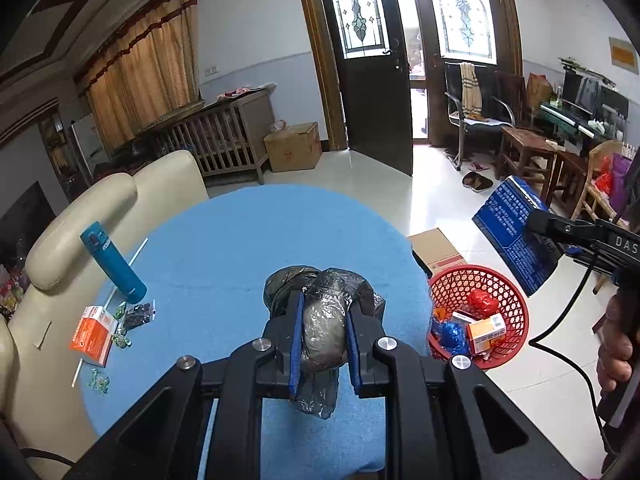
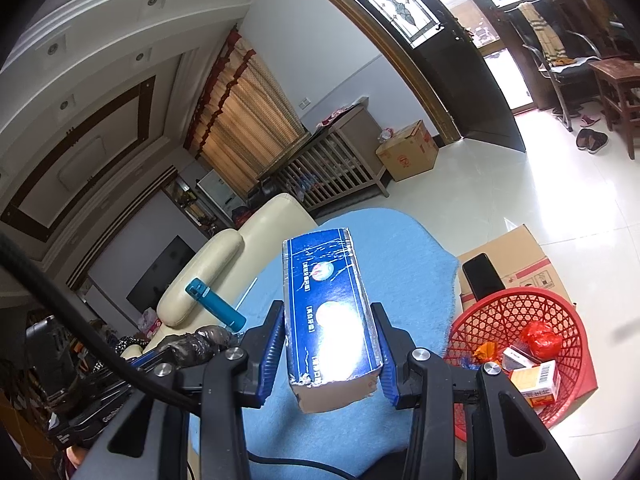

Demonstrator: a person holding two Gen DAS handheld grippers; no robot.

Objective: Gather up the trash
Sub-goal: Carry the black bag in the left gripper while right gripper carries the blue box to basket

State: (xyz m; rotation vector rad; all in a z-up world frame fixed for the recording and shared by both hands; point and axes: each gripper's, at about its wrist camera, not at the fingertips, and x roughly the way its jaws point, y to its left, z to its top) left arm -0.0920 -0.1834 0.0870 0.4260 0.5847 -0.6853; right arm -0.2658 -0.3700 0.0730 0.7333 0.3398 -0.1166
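Two trash items held above the blue table (image 1: pixel 248 240). Left gripper (image 1: pixel 324 332): clamped on a crumpled black plastic bag (image 1: pixel 324 320), glossy, wadded. Right gripper (image 2: pixel 330 356): pads pressed on a long blue carton (image 2: pixel 332 312), white print, torn near end. Red mesh basket (image 2: pixel 516 308), right of the table, holds boxes and wrappers.

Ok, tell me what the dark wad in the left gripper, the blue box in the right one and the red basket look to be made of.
Dark wad: thin plastic film, glossy, crinkled, probably a bag.
Blue box: printed cardboard, shiny coating with strong glare; raw brown board shows at its torn near end.
Red basket: moulded plastic by the look, openwork lattice wall, slightly shiny.
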